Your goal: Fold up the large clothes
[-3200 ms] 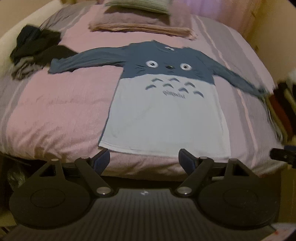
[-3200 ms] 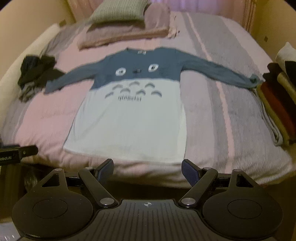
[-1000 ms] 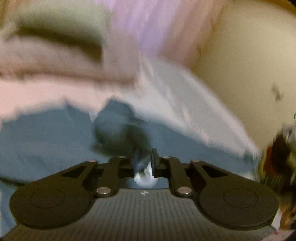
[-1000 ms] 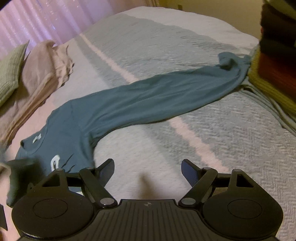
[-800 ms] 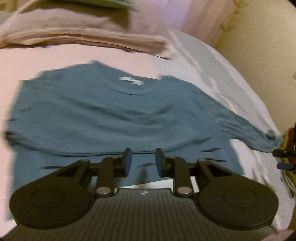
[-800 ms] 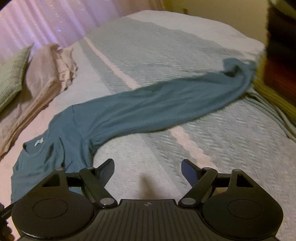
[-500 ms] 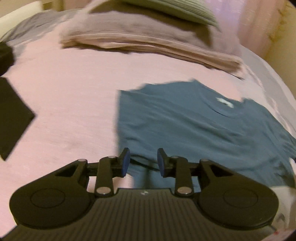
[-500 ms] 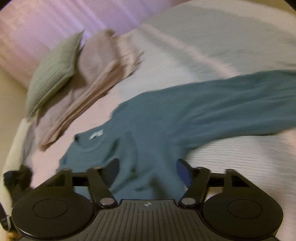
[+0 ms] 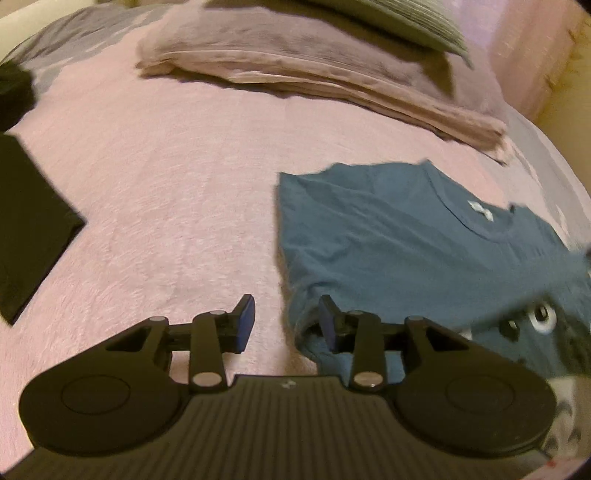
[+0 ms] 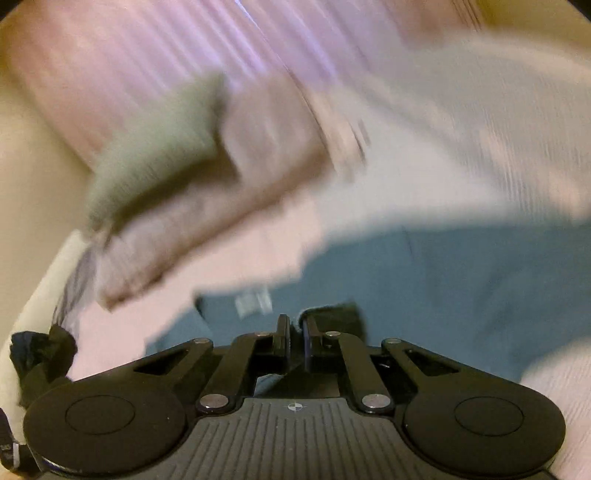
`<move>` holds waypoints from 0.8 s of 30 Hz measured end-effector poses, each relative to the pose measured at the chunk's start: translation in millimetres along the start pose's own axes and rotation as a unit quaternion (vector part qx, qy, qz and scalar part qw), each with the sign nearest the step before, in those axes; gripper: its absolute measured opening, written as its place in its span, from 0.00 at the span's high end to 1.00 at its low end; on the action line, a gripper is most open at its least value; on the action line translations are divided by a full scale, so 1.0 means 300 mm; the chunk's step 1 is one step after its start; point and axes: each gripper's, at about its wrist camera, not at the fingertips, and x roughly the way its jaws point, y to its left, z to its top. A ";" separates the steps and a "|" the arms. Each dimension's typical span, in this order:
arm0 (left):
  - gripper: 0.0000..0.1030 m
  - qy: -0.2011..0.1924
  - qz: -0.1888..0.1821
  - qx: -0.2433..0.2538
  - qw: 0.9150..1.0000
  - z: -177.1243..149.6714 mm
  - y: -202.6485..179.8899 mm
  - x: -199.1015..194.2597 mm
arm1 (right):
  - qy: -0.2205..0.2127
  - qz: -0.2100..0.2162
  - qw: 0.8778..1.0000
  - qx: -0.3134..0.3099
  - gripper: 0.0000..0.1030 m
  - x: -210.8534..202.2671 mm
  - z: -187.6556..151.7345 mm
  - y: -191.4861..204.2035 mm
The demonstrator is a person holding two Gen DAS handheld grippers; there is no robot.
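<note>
A bed with a pink cover fills the left wrist view, its far end stacked with a folded mauve blanket and a striped green pillow. At the far left a dark garment lies flat on the cover, with another dark heap beyond it. The left gripper hovers low over the cover, its blue-padded jaws spread and holding nothing; the left pad is over bare pink cover and the right pad is at the folded left edge of the shirt. The blue shirt lies to the right of centre on the bed, its left side folded in so that a straight edge runs from near to far, the neck label showing at the collar and a printed eye at the near right.

The right wrist view is heavily blurred. The right gripper has its jaws pressed together on a dark fold of the shirt, just near of the collar label. Far left of it are the pillow and blanket, with a pale curtain behind.
</note>
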 end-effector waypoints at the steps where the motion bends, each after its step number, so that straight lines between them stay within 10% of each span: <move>1: 0.69 0.003 -0.009 0.016 1.000 -0.006 -0.014 0.003 | -0.015 -0.015 1.000 -0.014 0.97 -0.024 0.006 0.000; 9: 0.86 0.030 -0.015 0.121 0.992 -0.071 -0.115 0.081 | 0.132 -0.138 0.981 0.019 0.97 0.112 -0.138 -0.178; 16: 0.82 0.049 0.010 0.122 0.991 -0.049 -0.061 0.048 | 0.111 -0.220 0.969 -0.033 0.77 0.042 -0.115 -0.122; 24: 0.76 0.036 -0.007 0.052 0.998 0.010 -0.103 0.082 | 0.132 -0.131 0.979 0.089 0.76 0.016 -0.148 -0.259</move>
